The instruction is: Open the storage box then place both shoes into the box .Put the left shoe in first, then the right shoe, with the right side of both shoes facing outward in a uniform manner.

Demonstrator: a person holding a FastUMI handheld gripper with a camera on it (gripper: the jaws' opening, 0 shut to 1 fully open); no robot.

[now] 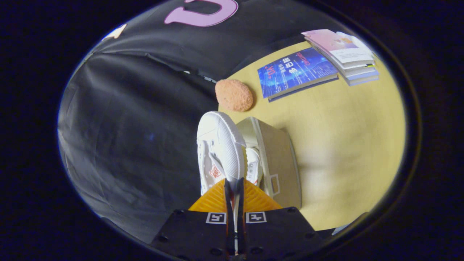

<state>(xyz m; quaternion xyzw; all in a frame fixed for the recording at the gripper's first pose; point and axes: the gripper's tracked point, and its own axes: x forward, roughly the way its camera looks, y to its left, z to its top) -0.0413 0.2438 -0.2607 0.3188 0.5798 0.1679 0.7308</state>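
1. My jaws (pixel 235 188) are nearly pressed together, pinching the heel edge of a white shoe (pixel 221 145), which hangs out ahead of them toward twelve o'clock, sole side turned to the right.
2. Just beyond my jaws at about one o'clock stands the storage box (pixel 281 159), a tan cardboard one, already open. A second white shoe (pixel 253 165) sits inside it, partly hidden behind the one I carry.
3. By my reckoning the left shoe is already stowed and the step in hand is the right shoe, held above or beside the box opening; I cannot tell how far above.
4. Farther off on the yellow worktop (pixel 344 145), an orange fuzzy lump (pixel 234 95) lies at twelve o'clock, a blue book (pixel 295 71) at one o'clock, and a stack of books (pixel 344 54) past it toward two.
5. The next move calls for lowering this shoe in beside the first, facing the same way, then spreading my jaws only once it rests. The risk is knocking the stowed shoe or catching the box wall.
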